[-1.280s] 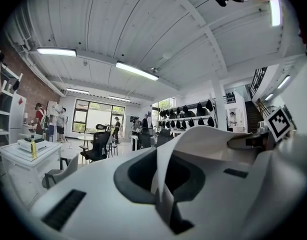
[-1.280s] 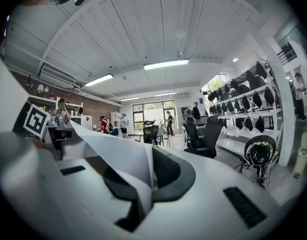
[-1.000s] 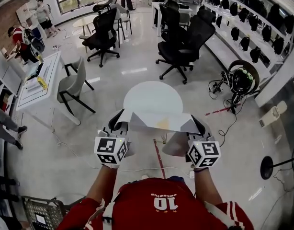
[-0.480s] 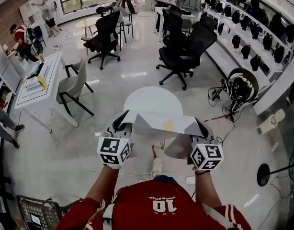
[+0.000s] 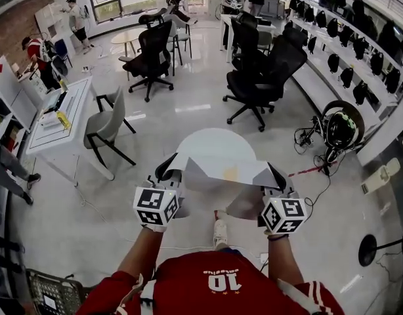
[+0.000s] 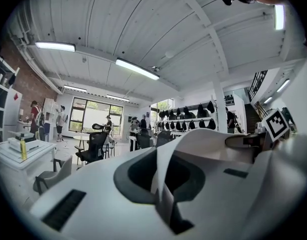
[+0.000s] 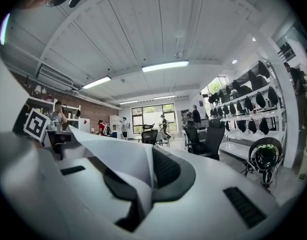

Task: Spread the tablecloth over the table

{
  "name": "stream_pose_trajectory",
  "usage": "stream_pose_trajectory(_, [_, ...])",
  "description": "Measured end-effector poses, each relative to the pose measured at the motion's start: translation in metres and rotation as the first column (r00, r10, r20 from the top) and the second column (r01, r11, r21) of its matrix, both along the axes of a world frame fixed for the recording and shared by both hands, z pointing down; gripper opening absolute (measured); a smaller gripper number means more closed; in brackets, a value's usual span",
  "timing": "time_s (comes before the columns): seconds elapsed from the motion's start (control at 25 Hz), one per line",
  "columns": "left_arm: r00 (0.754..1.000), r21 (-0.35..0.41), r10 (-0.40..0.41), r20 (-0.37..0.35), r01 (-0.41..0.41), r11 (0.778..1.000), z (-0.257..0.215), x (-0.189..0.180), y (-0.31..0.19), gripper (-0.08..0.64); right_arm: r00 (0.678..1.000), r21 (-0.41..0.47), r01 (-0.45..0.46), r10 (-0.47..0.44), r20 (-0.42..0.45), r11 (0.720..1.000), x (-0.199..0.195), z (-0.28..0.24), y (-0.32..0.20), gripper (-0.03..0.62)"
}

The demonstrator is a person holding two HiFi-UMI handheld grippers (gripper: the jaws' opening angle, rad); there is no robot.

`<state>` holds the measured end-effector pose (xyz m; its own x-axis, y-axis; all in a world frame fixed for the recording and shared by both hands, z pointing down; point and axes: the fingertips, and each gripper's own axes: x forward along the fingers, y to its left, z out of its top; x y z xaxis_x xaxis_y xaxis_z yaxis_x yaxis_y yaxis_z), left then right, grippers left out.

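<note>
A white tablecloth (image 5: 221,169) hangs stretched between my two grippers in the head view, above the near edge of a small round white table (image 5: 214,144). My left gripper (image 5: 167,170) is shut on the cloth's left corner; in the left gripper view the cloth (image 6: 166,164) is pinched between the jaws and runs off to the right. My right gripper (image 5: 275,176) is shut on the right corner, and the cloth (image 7: 126,166) shows pinched there in the right gripper view. A loose part of the cloth sags below the right hand.
Black office chairs (image 5: 260,71) stand beyond the table. A grey chair (image 5: 106,126) and a white desk (image 5: 54,120) are to the left. A helmet and cables (image 5: 336,126) lie on the floor at right. Red tape marks (image 5: 310,170) the floor. People stand far back.
Both grippers have carried the stretched cloth forward toward the round table, which now sits closer under the cloth's far edge. Both grips are unchanged.
</note>
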<state>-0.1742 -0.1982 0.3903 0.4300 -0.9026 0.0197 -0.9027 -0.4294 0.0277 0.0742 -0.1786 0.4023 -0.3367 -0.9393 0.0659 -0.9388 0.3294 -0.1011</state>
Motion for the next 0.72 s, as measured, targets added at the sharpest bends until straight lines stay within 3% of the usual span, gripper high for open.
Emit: stream_pose_trajectory(0.72, [0.999, 0.004, -0.029, 0.038, 0.029, 1.0, -0.006, 0.026, -0.14, 0.011, 0.999, -0.004, 0.032, -0.032, 0.019, 0.999, 0.026, -0.002, -0.147, 0.017])
